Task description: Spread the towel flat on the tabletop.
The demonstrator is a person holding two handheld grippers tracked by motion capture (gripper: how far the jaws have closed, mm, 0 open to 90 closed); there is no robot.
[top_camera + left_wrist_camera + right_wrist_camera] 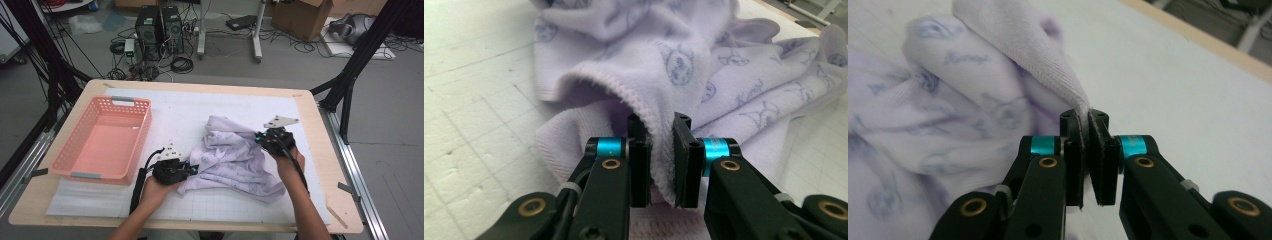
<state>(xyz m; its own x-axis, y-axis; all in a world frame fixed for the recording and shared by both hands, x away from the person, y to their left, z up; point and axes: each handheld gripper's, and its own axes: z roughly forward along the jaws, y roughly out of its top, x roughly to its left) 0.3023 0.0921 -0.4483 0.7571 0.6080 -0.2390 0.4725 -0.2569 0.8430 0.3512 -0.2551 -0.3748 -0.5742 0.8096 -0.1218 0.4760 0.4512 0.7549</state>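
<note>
Left gripper [659, 165] is clamped on the hemmed edge of the lilac cloth [235, 157] lying mid-table; right gripper [1088, 160] is pinched on a thin fold farther back. That fold could be pulled free under tension. Pink basket [142, 125] could be snagged.

Wooden table [320, 165] carrying white gridded mat [175, 110]; on mat: pink slotted basket [142, 131] at left, crumpled lilac printed cloth [235, 160] right of centre.
</note>
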